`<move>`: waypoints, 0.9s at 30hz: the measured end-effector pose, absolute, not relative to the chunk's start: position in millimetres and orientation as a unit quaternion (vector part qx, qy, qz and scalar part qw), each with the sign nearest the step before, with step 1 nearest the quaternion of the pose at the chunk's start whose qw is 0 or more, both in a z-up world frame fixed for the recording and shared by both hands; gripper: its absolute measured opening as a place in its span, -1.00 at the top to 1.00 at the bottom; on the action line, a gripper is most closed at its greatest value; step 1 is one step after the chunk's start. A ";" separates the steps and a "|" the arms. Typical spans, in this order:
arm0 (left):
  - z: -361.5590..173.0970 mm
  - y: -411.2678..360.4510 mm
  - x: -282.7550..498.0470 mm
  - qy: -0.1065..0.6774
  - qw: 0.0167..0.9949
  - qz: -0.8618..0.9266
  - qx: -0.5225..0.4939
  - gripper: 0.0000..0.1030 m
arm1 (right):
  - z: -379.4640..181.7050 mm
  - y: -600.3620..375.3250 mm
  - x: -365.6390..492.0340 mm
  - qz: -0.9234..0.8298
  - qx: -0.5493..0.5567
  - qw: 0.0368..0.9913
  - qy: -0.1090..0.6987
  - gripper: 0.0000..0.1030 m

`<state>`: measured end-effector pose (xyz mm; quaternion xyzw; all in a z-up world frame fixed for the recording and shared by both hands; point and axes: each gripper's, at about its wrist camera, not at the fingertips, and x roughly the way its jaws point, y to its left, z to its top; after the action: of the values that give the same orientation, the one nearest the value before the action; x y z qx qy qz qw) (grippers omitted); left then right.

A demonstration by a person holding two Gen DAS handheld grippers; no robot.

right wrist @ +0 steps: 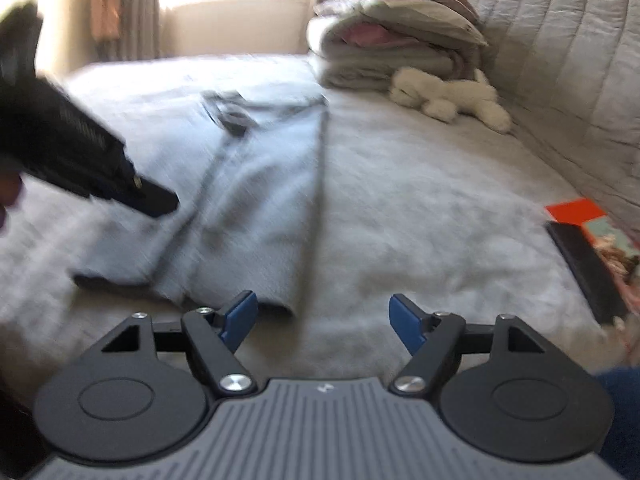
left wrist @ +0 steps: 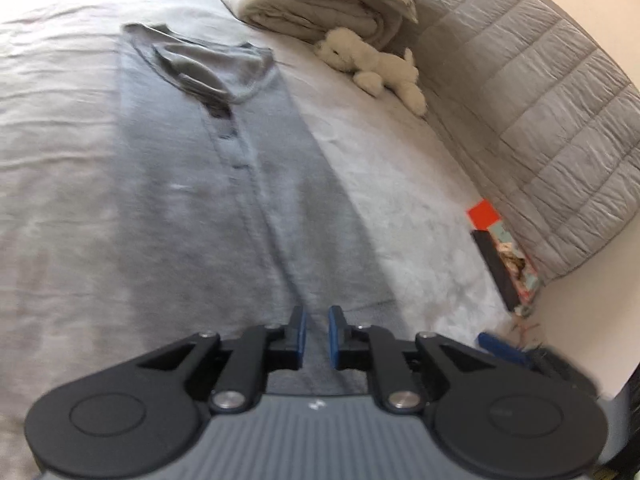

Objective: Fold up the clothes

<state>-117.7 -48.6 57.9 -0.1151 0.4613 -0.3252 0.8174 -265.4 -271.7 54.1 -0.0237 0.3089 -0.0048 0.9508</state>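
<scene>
A grey shirt (left wrist: pixel 224 184) lies folded lengthwise into a long strip on the bed, collar at the far end. It also shows in the right wrist view (right wrist: pixel 256 200). My left gripper (left wrist: pixel 317 334) hovers over the shirt's near hem, its blue pads a narrow gap apart with nothing between them. It shows in the right wrist view as a dark blurred shape (right wrist: pixel 156 200) over the shirt's left side. My right gripper (right wrist: pixel 324 320) is open and empty just in front of the shirt's near right corner.
A pale grey bed cover (right wrist: pixel 420 220) lies under everything. A folded duvet pile (right wrist: pixel 384 52) and a white plush toy (right wrist: pixel 448 98) sit at the far end. A quilted headboard (left wrist: pixel 540 92) runs along the right. A book with an orange corner (right wrist: pixel 592 248) lies at the right edge.
</scene>
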 end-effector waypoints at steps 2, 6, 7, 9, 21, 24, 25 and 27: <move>54.2 -39.4 -117.7 0.459 0.829 -0.301 -0.105 0.76 | 63.5 -273.1 -254.4 0.028 -0.014 0.952 0.303 -0.10; 47.6 -22.3 -117.2 0.455 0.844 -0.270 -0.094 0.76 | 68.0 -268.6 -213.8 0.091 -0.007 0.943 0.320 0.41; 46.5 -19.4 -117.3 0.455 0.845 -0.266 -0.093 0.76 | 65.7 -264.6 -200.5 0.106 -0.010 0.938 0.331 0.50; 43.6 -13.8 -117.9 0.456 0.847 -0.257 -0.091 0.76 | 58.9 -255.4 -174.5 0.127 -0.015 0.926 0.356 0.53; 32.6 2.8 -120.6 0.465 0.836 -0.261 -0.130 0.47 | 36.9 -232.1 -128.7 0.127 -0.043 0.915 0.379 0.60; 32.3 2.5 -120.7 0.467 0.834 -0.263 -0.132 0.45 | 40.1 -231.2 -138.5 0.147 -0.027 0.920 0.361 0.60; 32.4 1.9 -120.7 0.466 0.834 -0.263 -0.130 0.45 | 39.0 -228.8 -141.5 0.154 -0.028 0.919 0.361 0.60; 32.9 -0.5 -120.5 0.466 0.836 -0.262 -0.123 0.46 | 34.6 -223.0 -145.0 0.164 -0.034 0.915 0.368 0.60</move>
<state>-120.6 -0.5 32.9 -0.1233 0.4656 -0.2625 0.8361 -145.0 -223.0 34.6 -0.0338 0.3679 0.1644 0.9146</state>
